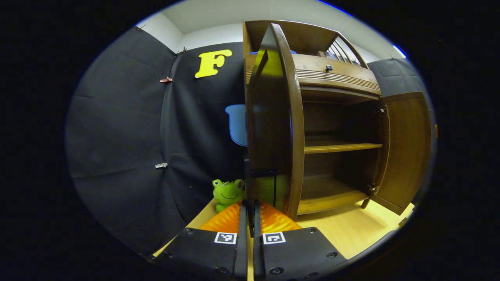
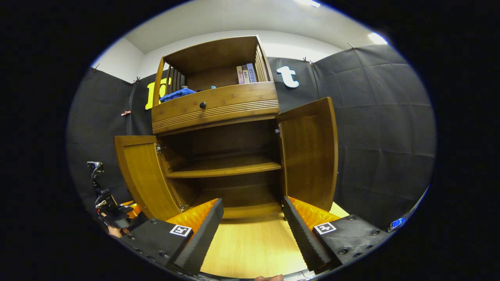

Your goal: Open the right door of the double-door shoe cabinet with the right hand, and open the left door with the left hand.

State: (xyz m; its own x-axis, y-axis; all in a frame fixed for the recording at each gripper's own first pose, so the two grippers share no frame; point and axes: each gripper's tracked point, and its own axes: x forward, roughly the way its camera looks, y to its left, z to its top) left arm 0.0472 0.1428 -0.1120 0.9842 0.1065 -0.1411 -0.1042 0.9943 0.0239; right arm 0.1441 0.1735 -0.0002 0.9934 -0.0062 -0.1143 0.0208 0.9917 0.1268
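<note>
The wooden shoe cabinet [image 2: 218, 105] stands with both doors swung wide and its shelf [image 2: 226, 168] bare. In the right gripper view the right door [image 2: 308, 156] hangs open at the right and the left door [image 2: 144, 175] at the left. My right gripper [image 2: 252, 212] is open in front of the cabinet's base, touching nothing. In the left gripper view the left door [image 1: 273, 117] is seen edge-on. My left gripper [image 1: 250, 208] is shut, low against that door's outer face; whether it pinches a handle is hidden. The left gripper [image 2: 111, 212] also sits behind the left door.
A green frog toy [image 1: 226, 193] sits on the pale wooden floor [image 2: 250, 246] left of the cabinet. Above the doors is a drawer with a dark knob [image 2: 202, 105]. The top shelf holds books [image 2: 246, 74] and a blue cloth [image 2: 175, 94]. Black cloth walls close in on both sides.
</note>
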